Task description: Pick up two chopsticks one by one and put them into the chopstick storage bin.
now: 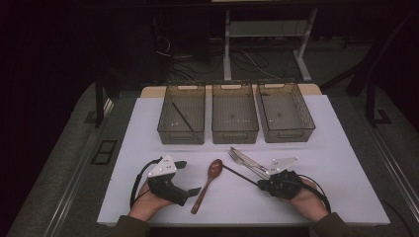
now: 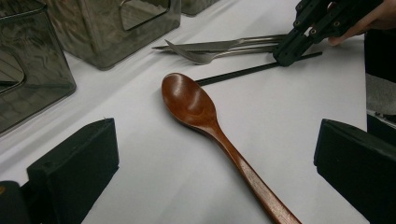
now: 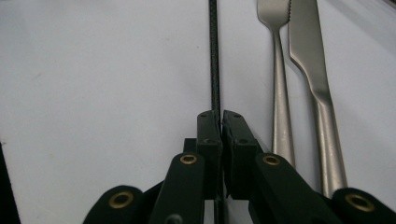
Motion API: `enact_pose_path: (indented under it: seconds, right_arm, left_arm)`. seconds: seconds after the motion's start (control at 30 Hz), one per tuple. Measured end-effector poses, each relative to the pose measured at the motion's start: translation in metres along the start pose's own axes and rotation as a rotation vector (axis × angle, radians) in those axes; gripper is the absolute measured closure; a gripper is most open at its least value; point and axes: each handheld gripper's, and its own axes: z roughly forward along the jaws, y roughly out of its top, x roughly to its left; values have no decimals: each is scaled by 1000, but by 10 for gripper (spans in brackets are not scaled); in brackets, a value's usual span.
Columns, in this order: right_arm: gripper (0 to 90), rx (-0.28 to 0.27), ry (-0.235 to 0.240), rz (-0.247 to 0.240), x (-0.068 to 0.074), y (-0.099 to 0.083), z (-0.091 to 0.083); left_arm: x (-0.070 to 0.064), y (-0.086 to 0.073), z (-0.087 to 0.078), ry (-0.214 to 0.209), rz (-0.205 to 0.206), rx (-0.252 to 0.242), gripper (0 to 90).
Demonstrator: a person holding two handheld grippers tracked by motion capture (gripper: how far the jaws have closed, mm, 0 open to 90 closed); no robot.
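A white table (image 1: 326, 148) carries three smoky plastic bins (image 1: 235, 118) in a row at its far side; the left bin holds one black chopstick (image 1: 182, 117). Nearer lie a wooden spoon (image 1: 207, 183), a fork (image 1: 242, 160) and a knife (image 1: 253, 163). The left gripper (image 1: 190, 177) rests beside the spoon, jaws wide apart. The right gripper (image 1: 262, 184) is clamped on another black chopstick (image 1: 239, 175) lying on the table.

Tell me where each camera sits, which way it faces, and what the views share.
High view: above the person's side, facing forward and down on the table; both hands and grippers show.
Left gripper view: on the left gripper, jaws wide apart, facing the wooden spoon.
Right gripper view: on the right gripper, shut on the black chopstick.
Shared: chopstick, fork and knife appear in all three.
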Motion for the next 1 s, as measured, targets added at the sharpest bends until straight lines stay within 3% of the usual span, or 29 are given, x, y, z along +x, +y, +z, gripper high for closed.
enact_pose_path:
  seconds: [0.23, 0.47, 1.0]
  right_arm:
    - [852, 5, 5, 21, -4, 0, -3]
    - [853, -41, 18, 51, -11, -1, -14]
    - [854, -136, 24, 72, -18, 1, -36]
  left_arm:
    - [0, 0, 0, 2, 0, 0, 0]
    - [0, 0, 0, 2, -1, 0, 0]
    - [0, 0, -1, 5, -1, 0, 0]
